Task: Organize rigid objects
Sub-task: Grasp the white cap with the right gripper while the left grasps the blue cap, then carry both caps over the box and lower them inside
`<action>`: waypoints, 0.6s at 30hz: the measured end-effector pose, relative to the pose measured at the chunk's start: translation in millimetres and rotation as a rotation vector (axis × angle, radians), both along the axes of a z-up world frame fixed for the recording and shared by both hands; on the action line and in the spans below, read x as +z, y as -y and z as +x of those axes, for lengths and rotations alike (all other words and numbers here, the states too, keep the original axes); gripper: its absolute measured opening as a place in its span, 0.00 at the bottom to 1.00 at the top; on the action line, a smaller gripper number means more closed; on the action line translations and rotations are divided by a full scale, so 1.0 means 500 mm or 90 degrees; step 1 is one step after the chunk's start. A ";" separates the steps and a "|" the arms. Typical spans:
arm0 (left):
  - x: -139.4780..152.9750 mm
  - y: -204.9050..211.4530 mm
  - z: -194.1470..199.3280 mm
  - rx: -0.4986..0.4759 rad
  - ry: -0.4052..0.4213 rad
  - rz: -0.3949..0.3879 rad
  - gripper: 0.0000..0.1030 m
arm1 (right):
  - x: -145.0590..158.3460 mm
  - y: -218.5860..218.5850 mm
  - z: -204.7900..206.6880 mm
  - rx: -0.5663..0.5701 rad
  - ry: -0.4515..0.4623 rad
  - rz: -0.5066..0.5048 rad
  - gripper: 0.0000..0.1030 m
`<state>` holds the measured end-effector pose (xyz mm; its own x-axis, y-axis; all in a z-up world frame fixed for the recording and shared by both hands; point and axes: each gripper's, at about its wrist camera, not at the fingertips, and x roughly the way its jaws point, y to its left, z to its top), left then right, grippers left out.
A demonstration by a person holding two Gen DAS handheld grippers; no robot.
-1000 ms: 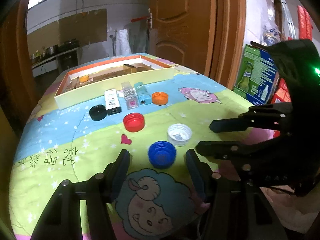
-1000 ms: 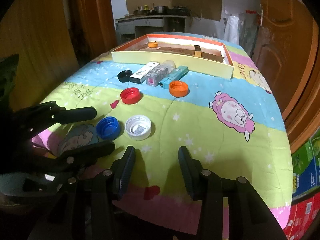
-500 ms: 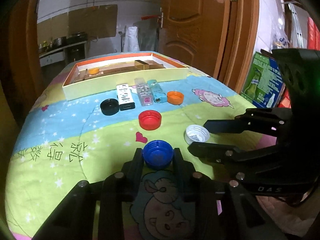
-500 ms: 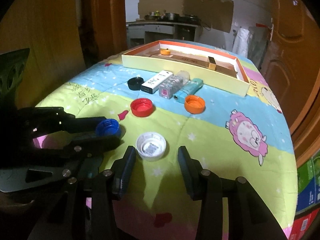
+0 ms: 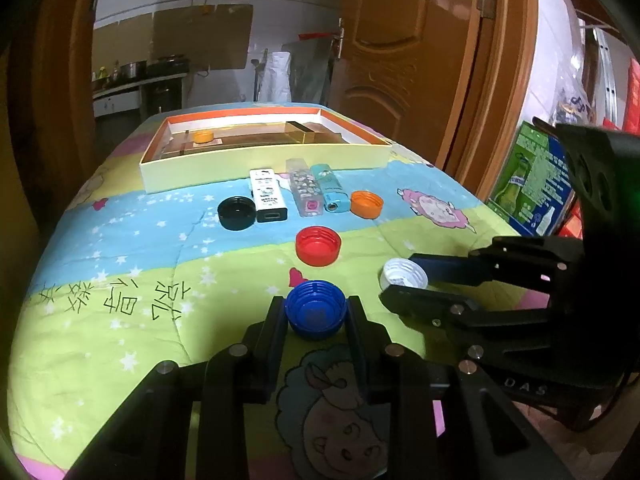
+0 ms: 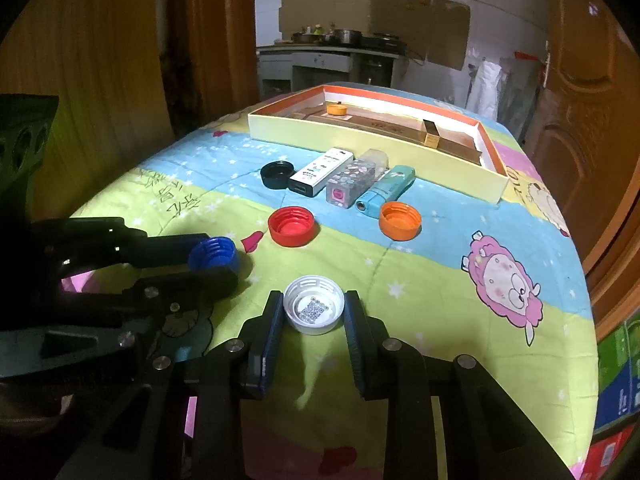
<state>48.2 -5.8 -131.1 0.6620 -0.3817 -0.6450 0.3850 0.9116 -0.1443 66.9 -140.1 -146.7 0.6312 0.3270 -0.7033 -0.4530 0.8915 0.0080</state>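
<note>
On a cartoon-print bedspread (image 5: 120, 264), we clamp our left gripper (image 5: 316, 312) on a blue cap (image 5: 315, 314), pads pressing both its sides. Our right gripper (image 6: 314, 312) has just been closing on a white cap (image 6: 314, 310), which now sits between its fingers (image 6: 268, 332), apparently touched on both sides. Beyond both sets of fingertips lies the open box (image 5: 248, 168), well apart. To do this step well, we judge each cap should be pinched squarely across its middle and lifted straight, clearing the red cap (image 6: 291, 226) ahead.
</note>
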 end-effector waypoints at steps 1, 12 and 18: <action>0.002 0.000 0.001 0.002 0.000 0.000 0.29 | 0.001 0.000 0.001 -0.002 0.000 0.001 0.29; 0.047 0.000 0.031 0.019 0.019 -0.001 0.29 | 0.020 0.020 0.017 -0.025 -0.004 0.029 0.29; 0.082 -0.002 0.057 0.026 0.039 -0.004 0.29 | 0.049 0.026 0.039 -0.029 0.019 0.033 0.29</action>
